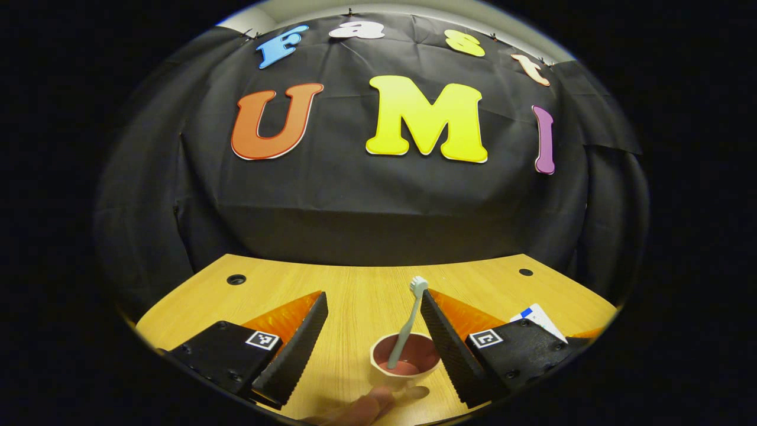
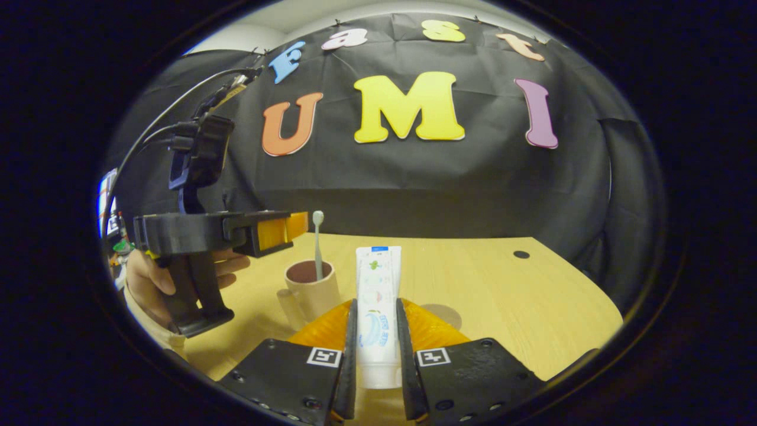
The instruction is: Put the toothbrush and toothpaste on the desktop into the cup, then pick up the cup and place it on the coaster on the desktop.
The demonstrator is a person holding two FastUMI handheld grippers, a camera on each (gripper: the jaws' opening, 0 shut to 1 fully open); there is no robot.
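Right gripper (image 2: 376, 349) clenched on toothpaste (image 2: 377, 307), tube upright between 2 fingers, lifted off desk (image 2: 532, 296), cap end low so it can drop into cup (image 2: 311, 288). Brush (image 1: 407, 322) stands in cup, head up, leaning on rim. Left gripper (image 1: 369, 337) released, fingers wide, straddling cup. Coaster (image 2: 440, 315) lies beside cup, bare.

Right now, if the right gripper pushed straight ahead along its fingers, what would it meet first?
Probably nothing soon: the right gripper, shut on the toothpaste, points past the cup, which sits slightly left. Bare desktop lies ahead; depth is unclear.
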